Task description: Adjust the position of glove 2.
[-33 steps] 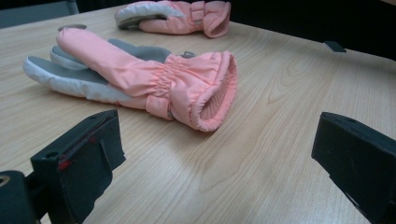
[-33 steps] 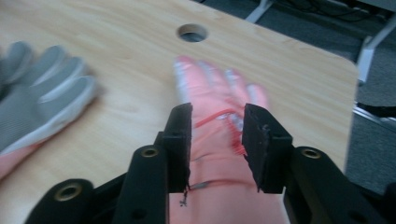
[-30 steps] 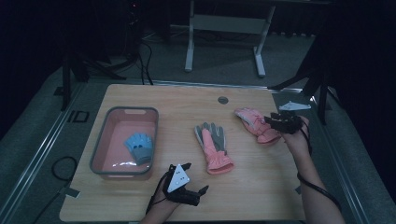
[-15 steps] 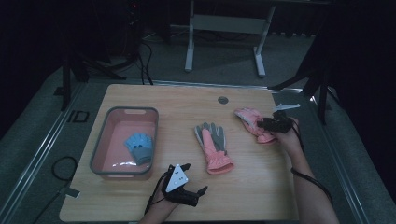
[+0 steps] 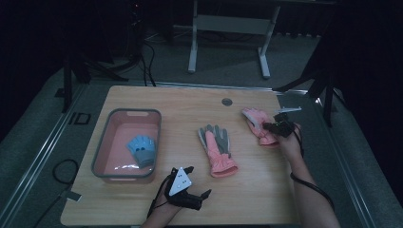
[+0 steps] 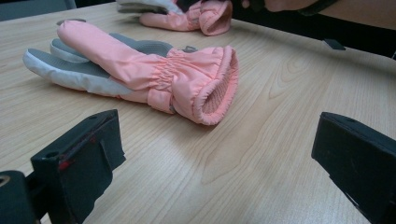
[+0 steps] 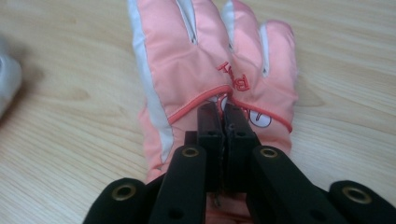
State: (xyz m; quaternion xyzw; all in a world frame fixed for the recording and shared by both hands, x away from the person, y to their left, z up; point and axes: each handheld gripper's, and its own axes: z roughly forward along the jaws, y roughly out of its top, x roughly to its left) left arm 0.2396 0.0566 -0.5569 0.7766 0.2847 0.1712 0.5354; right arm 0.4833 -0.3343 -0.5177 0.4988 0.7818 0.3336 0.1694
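Right tool (image 7: pixel 223 122) has just snapped closed, pinching the pink padded winter glove (image 7: pixel 212 60) lying flat at the right of the light wooden table (image 5: pixel 190 104). Left tool (image 6: pixel 224 158) gapes wide. Dark room, grey floor.

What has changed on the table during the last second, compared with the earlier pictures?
The right tongs came down onto the far pink glove, and their jaws have just been closing: they now pinch the fabric on its back. The glove itself lies where it was. The left tongs stayed open near the table's front edge. The middle pink glove and the blue glove in the bin did not move.
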